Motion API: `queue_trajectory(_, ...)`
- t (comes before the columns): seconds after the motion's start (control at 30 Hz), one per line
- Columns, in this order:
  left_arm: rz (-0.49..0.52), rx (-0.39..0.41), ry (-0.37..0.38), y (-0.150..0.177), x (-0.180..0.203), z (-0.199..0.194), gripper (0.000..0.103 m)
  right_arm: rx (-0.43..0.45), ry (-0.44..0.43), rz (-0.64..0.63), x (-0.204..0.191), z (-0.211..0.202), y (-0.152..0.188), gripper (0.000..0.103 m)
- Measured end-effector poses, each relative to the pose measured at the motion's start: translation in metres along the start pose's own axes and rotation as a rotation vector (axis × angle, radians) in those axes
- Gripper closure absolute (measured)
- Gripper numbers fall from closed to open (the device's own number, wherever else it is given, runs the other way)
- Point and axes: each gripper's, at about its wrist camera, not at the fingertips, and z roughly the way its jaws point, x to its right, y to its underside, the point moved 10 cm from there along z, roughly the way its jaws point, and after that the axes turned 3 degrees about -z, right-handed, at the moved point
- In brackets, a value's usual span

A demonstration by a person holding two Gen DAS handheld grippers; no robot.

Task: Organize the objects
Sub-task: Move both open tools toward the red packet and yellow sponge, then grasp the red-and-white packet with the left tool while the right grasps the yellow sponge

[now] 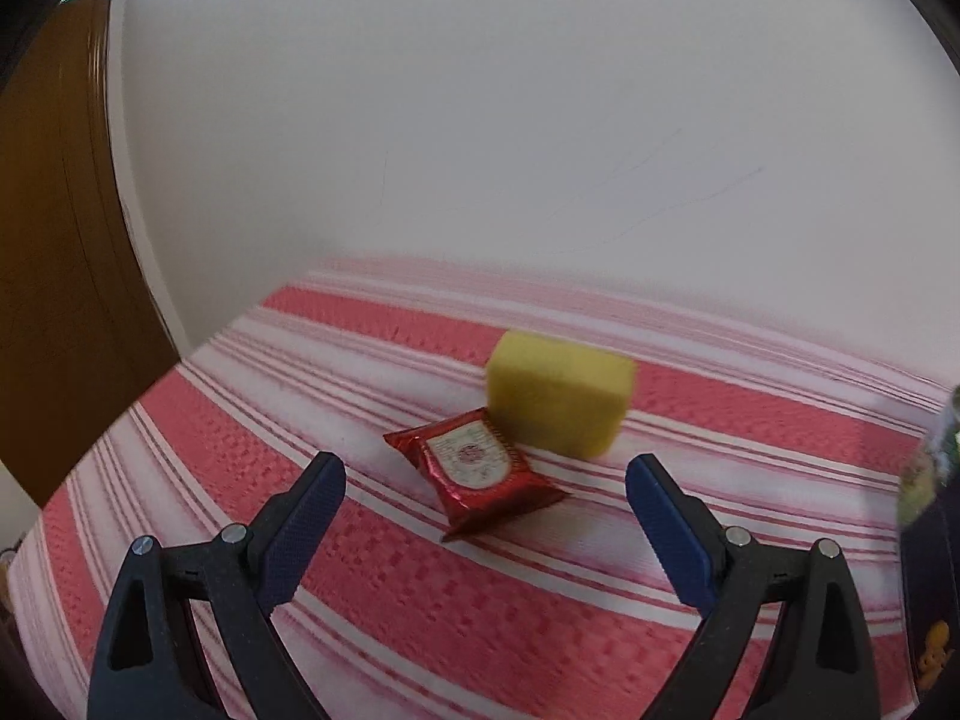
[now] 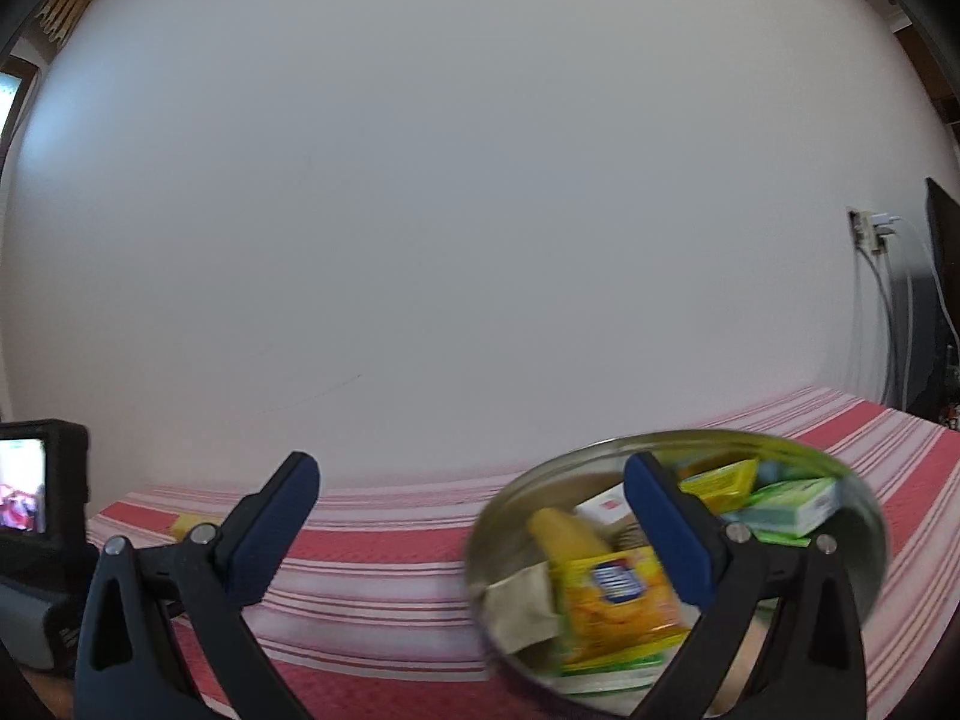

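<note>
In the left wrist view a red foil snack packet [image 1: 477, 474] lies on the red and white striped cloth [image 1: 390, 600], with a yellow sponge block [image 1: 558, 399] just behind it. My left gripper [image 1: 485, 480] is open and empty, its fingers either side of the packet, a little above and short of it. In the right wrist view a round metal bowl [image 2: 864, 516] holds several packets, among them a yellow snack packet [image 2: 612, 600] and a green box [image 2: 792, 501]. My right gripper [image 2: 471, 483] is open and empty, above the cloth at the bowl's left edge.
A white wall stands right behind the table. A brown wooden door [image 1: 54, 252] is at the far left. The left gripper's camera body [image 2: 42, 516] shows at the left edge of the right wrist view. A wall socket with cables [image 2: 870, 234] is at the right.
</note>
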Motion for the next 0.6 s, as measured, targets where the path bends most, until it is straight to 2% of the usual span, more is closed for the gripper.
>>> queue_trajectory(0.2,-0.088,-0.163,0.017,0.005,-0.022,0.046,0.007,-0.048,-0.04,0.005,-0.024,0.015,0.01,0.0)
queue_trajectory(0.37,-0.128,-0.249,0.042,0.01,-0.037,0.069,0.007,-0.091,-0.059,0.02,-0.04,0.031,0.018,0.0)
queue_trajectory(0.53,-0.03,-0.268,0.014,0.009,-0.058,0.078,0.007,-0.136,-0.096,0.002,-0.061,0.048,0.025,0.0)
queue_trajectory(0.6,0.001,-0.269,0.041,0.008,-0.064,0.08,0.006,-0.167,-0.118,-0.012,-0.07,0.056,0.03,0.0)
